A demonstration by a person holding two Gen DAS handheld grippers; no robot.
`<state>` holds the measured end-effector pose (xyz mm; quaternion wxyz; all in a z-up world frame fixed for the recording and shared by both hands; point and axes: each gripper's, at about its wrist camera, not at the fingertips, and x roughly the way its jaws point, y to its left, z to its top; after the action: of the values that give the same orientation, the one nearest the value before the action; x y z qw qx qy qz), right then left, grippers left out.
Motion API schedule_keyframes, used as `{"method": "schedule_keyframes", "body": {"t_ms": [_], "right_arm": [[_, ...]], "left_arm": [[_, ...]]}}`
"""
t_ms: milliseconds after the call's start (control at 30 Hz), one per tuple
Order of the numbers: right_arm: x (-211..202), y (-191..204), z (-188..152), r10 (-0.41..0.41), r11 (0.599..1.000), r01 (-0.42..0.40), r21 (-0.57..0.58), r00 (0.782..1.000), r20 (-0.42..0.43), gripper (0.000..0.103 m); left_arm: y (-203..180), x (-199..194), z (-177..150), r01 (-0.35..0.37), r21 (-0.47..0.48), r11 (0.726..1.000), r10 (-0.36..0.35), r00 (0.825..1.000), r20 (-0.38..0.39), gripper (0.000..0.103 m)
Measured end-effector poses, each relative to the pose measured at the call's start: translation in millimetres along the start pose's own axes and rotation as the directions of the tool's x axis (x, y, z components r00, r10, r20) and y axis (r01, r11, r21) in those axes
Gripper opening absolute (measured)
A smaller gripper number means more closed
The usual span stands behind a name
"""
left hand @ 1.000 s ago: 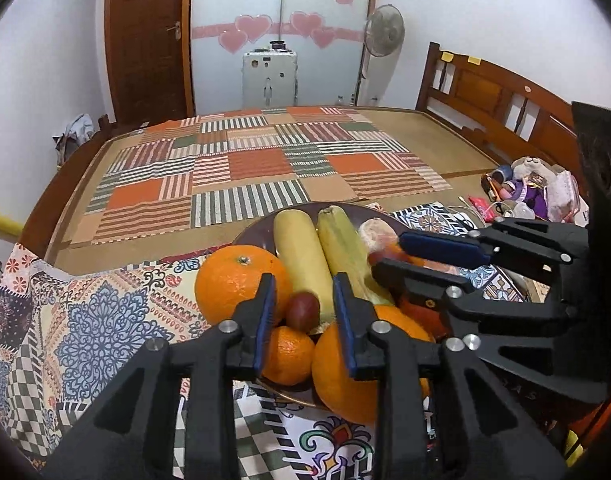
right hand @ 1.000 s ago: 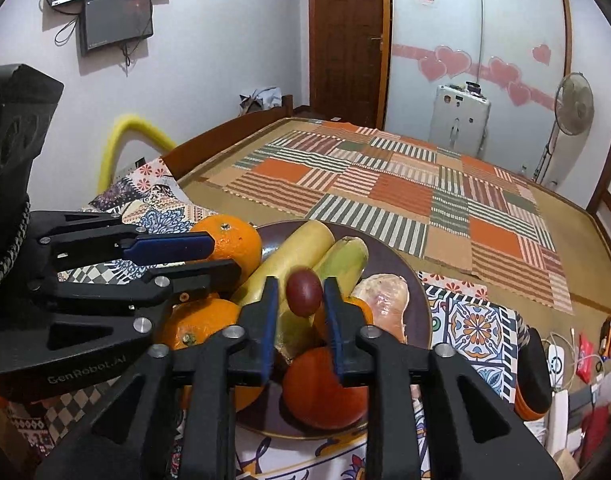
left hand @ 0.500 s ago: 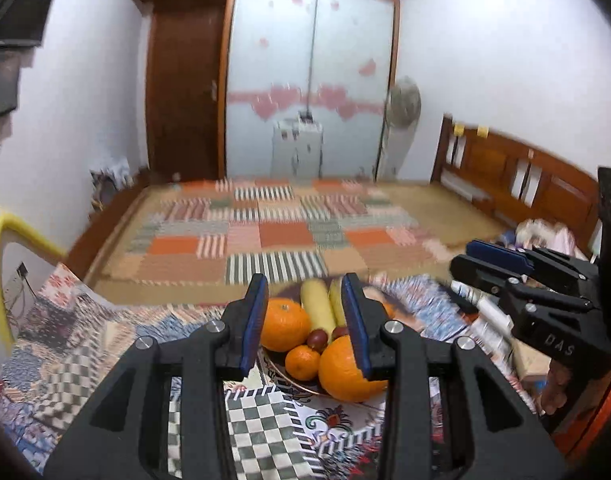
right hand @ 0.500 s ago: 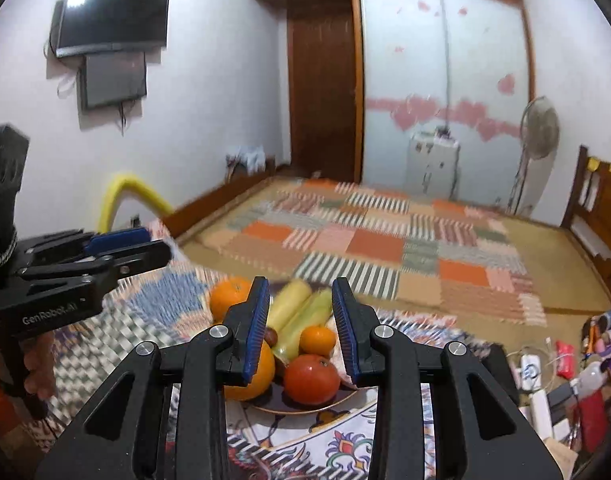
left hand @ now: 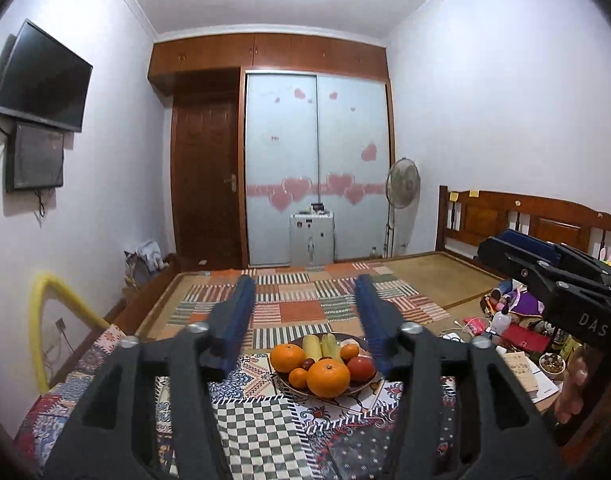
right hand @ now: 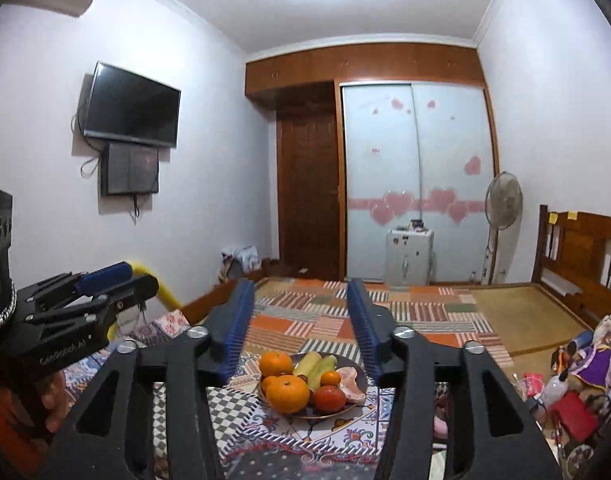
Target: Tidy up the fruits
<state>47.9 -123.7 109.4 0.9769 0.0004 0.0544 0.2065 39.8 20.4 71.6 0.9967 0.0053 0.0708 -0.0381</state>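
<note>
Plate (left hand: 359, 390): dark, round, on the patterned cloth (left hand: 253, 428) near the bed; seen between the fingers of both grippers, well apart from them.
Fruit: 2 large oranges, one in front (left hand: 328, 378) and one behind on the left (left hand: 288, 357); 2 small ones, a red tomato (left hand: 360, 367), a small dark fruit.
Long axis: 2 yellow-green long fruits (left hand: 320, 347) lie side by side, running from the pile's middle toward the far rim, ends toward the bed (left hand: 297, 300).
Left gripper (left hand: 303, 320): jaws spread wide, nothing between the blue pads.
Right gripper (right hand: 297, 318): jaws likewise wide apart, empty.
Left view only: the right gripper from the side, marked "DAS"; clutter (left hand: 517, 332) and a printed paper at right, text too small to read.
Right view only: a pale pink item (right hand: 351, 380) on the plate's right side; the left gripper from the side, marked "GenRobot.AI".
Both views: wall television (right hand: 131, 106), sliding doors with pink hearts (right hand: 417, 184), standing fan (right hand: 503, 200).
</note>
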Motion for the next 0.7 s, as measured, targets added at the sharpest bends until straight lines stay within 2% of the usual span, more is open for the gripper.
{"method": "schedule_keyframes", "body": {"t_ms": [33,167,233,400,467,700], "right_arm": [[-2.2,1.3,0.3,-0.005,1.0,0.005,0.002,1.0,0.003,0.057],[-14.6,6.5,-0.8,-0.043,0.999,0.043,0.007,0.999,0.02,0.076],[-18.2,8.1,-1.9,-0.067,0.998,0.067,0.005,0.997,0.029,0.083],[-29.9,11.6,-5.7,-0.091,0.996,0.091,-0.003,0.995,0.029,0.09],[-32.6,13.8,-7.0,-0.112,0.994,0.112,-0.004,0.993,0.041,0.102],[-42.3,14.0,-10.9,-0.123,0.992,0.123,0.006,0.991,0.05,0.103]], "left_arm": [[-2.2,-10.4,0.2,-0.004,0.003,1.0,0.004,1.0,0.012,0.064],[-8.8,-38.8,-1.2,-0.008,0.006,1.0,0.008,0.999,0.039,0.072],[-10.2,-52.4,-2.4,-0.01,0.008,1.0,0.009,0.999,0.053,0.083],[-10.1,-72.1,-7.0,-0.01,0.0,1.0,0.01,0.998,0.065,0.094],[-10.6,-77.1,-8.8,-0.009,-0.007,1.0,0.009,0.998,0.064,0.098],[-12.0,-80.9,-13.4,-0.025,-0.007,1.0,0.026,0.998,0.062,0.103]]}}
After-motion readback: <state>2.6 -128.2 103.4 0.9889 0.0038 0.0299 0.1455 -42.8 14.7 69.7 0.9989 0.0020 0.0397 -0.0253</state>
